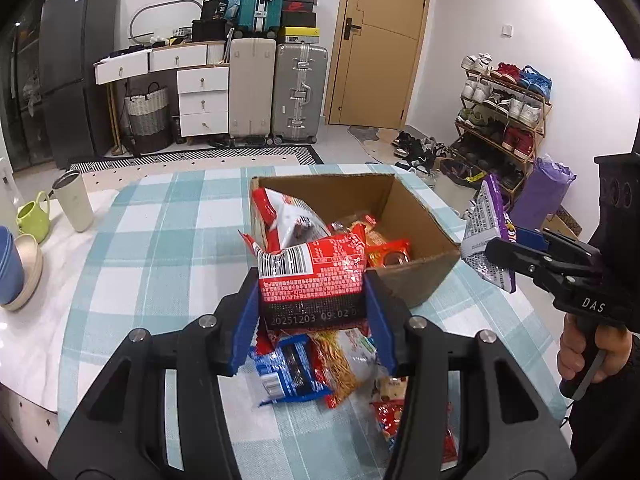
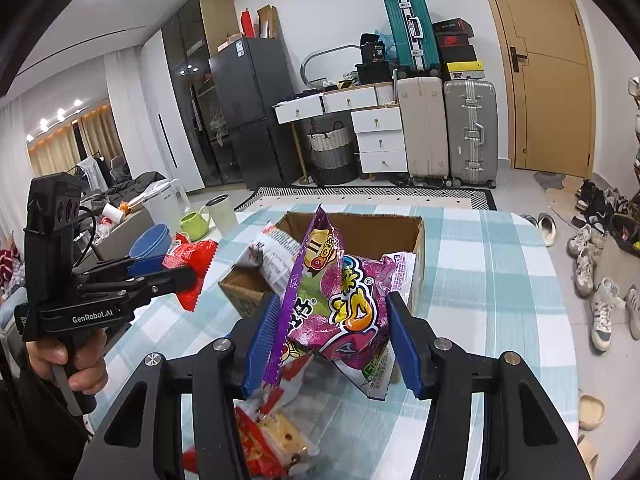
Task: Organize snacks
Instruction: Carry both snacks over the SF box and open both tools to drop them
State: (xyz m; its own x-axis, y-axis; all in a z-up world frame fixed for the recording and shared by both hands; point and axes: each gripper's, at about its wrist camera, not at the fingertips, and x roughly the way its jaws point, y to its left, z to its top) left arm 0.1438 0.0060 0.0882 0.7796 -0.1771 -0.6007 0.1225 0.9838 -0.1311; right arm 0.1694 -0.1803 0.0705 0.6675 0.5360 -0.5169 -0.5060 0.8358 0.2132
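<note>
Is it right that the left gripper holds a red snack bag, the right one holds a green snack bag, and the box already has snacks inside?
Not quite. The right gripper holds a purple snack bag, as the right wrist view shows. The left gripper does hold a red snack bag, and the cardboard box already has snacks inside.

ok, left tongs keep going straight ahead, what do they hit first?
Probably the cardboard box: the left tongs, shut on the red snack packet, point at its near wall and the snacks inside. Depth is unclear.

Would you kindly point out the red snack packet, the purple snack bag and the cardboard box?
red snack packet [image 1: 312,280], left wrist view, printed back panel.
purple snack bag [image 2: 340,304], right wrist view, front face.
cardboard box [image 1: 416,208], left wrist view, inner right wall.
</note>
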